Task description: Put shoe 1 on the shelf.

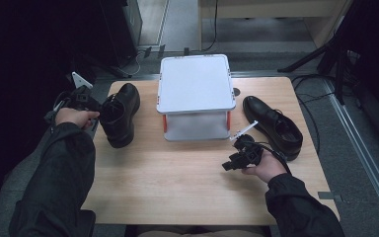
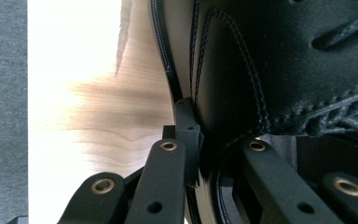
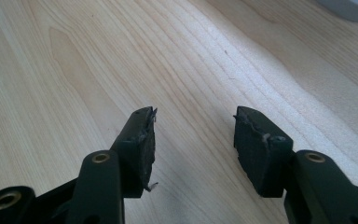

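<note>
A black leather lace-up shoe is at the left of the wooden table. My left gripper is shut on its upper rim. In the left gripper view one finger presses the shoe's outer wall, and the other jaw reaches inside the opening. A second black shoe lies at the right, toe pointing away from me. My right gripper hovers just left of that shoe, low over the wood. It stands open with nothing between its pads.
A white two-level stand with red posts occupies the table's far middle; its edge shows in the right gripper view. Bare wood lies before the right gripper. Tripod legs and cables are on the floor at the far right.
</note>
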